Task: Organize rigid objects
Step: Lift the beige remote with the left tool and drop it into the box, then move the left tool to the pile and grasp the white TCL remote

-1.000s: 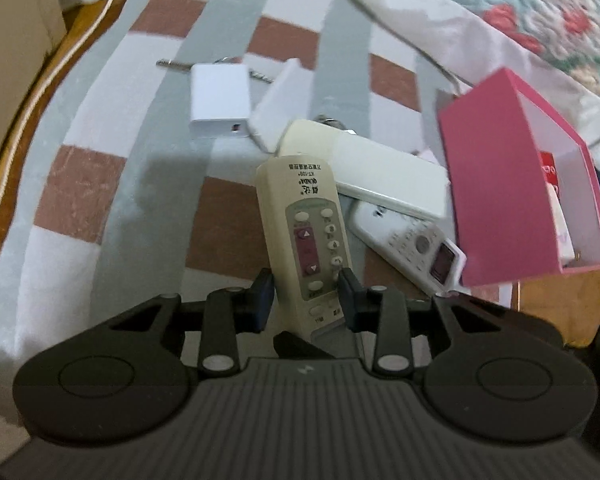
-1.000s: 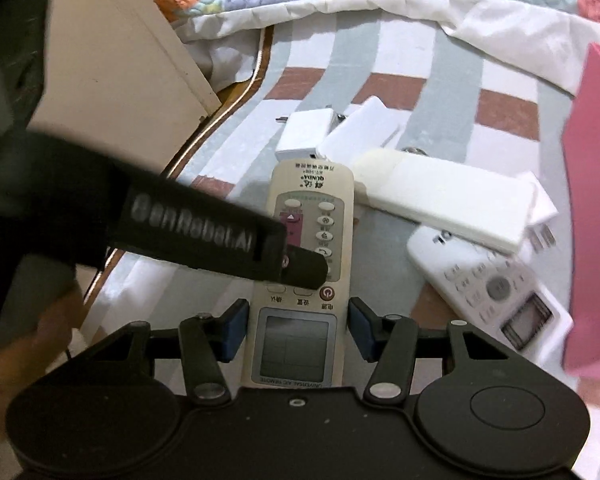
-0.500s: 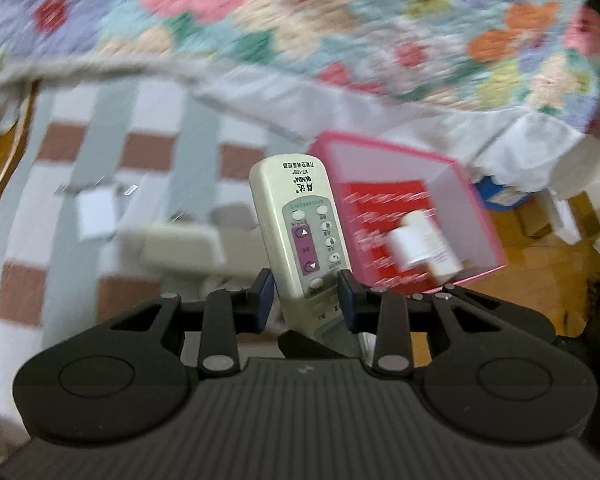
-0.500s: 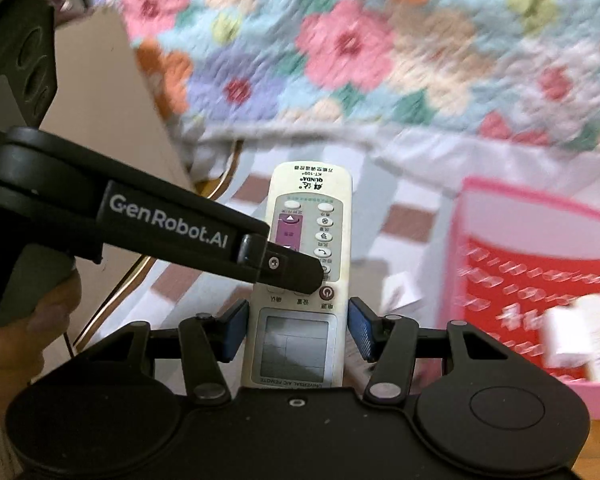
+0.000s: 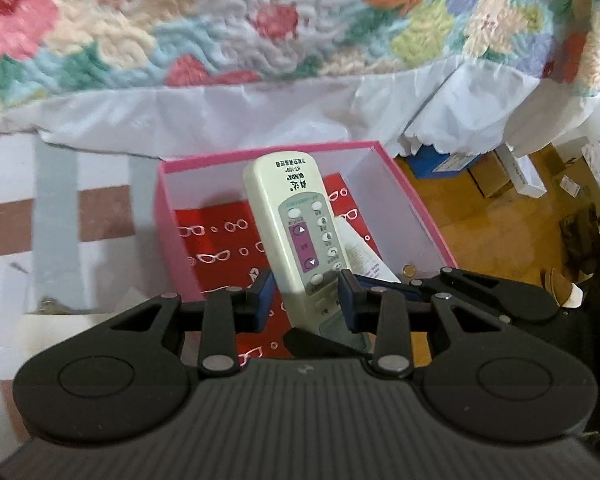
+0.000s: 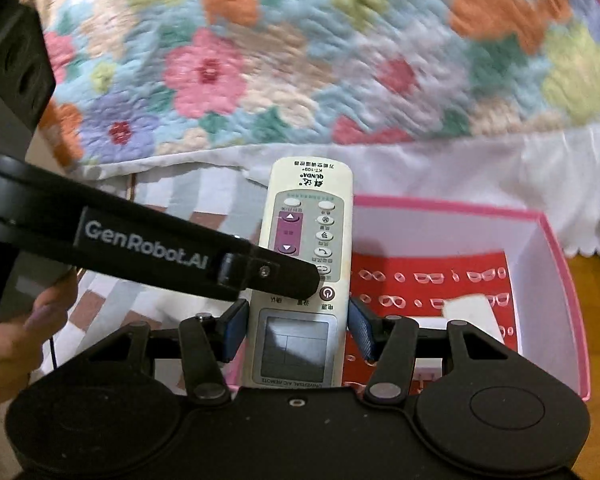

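Left wrist view: remote (image 5: 296,224) held over open pink box (image 5: 416,208), long axis pointing away from camera toward floral quilt (image 5: 260,20), display end nearest. Cream body, purple arrow panel, grey button field. Left gripper (image 5: 305,295) pinching remote at lower sides. Right wrist view: right gripper (image 6: 298,330) clamped on remote's display end (image 6: 296,344); left gripper's finger (image 6: 268,274) crossing button face.
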A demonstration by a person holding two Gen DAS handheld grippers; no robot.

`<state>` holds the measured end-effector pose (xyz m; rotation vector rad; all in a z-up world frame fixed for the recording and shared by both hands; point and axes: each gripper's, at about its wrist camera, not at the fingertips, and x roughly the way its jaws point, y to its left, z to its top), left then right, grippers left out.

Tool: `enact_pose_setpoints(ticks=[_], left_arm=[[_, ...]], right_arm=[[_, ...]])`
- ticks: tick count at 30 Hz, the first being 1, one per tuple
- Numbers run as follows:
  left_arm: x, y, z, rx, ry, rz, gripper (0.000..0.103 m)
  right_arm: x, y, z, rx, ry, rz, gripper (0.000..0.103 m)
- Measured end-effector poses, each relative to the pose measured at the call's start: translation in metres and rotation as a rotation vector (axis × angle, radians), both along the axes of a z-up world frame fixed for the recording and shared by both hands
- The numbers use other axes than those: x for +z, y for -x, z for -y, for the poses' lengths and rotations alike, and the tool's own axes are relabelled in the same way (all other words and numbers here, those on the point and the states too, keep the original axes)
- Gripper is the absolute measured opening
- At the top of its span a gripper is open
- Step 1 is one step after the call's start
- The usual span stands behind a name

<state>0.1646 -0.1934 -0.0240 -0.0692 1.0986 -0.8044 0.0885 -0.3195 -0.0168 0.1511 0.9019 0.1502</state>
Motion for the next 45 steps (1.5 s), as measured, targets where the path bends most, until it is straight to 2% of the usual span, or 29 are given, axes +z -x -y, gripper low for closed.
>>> enact_pose_setpoints(ticks=[7, 10, 13, 17, 21, 23, 26, 29, 35, 40, 43, 45], left_arm=[[-0.038, -0.016, 0.034, 0.003, -0.086, -0.061, 0.033], [-0.044, -0.016, 0.032, 0.008, -0.06, -0.108, 0.033], [-0.047, -0.011, 0.034, -0.012, -0.085, -0.09, 0.033], [-0.058, -0.009, 0.042, 0.008, -0.141, -0.079, 0.033], [-0.056, -0.009, 0.044, -0.056, -0.111, -0.062, 0.036], [-0.049, -0.008, 0.038, -0.064, -0.122, -0.022, 0.036], [-0.037, -0.011, 0.024, -0.075, -0.116, -0.005, 0.036], [-0.023, -0.011, 0.006, -0.083, -0.111, -0.003, 0.036], [0.008, -0.005, -0.032, -0.101, -0.127, 0.04, 0.038], [0.033, 0.003, -0.063, -0.12, -0.146, 0.078, 0.042], [0.032, 0.01, -0.084, -0.111, -0.169, 0.083, 0.044], [0.023, 0.01, -0.098, -0.087, -0.172, 0.063, 0.045]], right_arm=[[-0.04, -0.016, 0.02, -0.009, -0.03, -0.079, 0.059], [-0.044, -0.011, 0.024, -0.045, -0.057, -0.096, 0.059], [-0.048, -0.009, 0.022, -0.027, -0.035, -0.099, 0.059], [-0.064, -0.022, 0.022, -0.019, -0.025, -0.154, 0.059], [-0.078, -0.029, 0.026, -0.059, 0.0, -0.205, 0.059], [-0.08, -0.025, 0.028, -0.097, -0.01, -0.206, 0.059], [-0.069, -0.014, 0.023, -0.097, -0.004, -0.166, 0.059], [-0.044, 0.004, 0.014, -0.099, 0.029, -0.09, 0.059], [0.008, 0.042, -0.012, -0.048, -0.044, -0.007, 0.059], [0.027, 0.054, -0.04, -0.013, -0.163, -0.069, 0.062], [0.018, 0.053, -0.057, 0.018, -0.242, -0.144, 0.063], [0.009, 0.052, -0.07, 0.04, -0.246, -0.178, 0.064]])
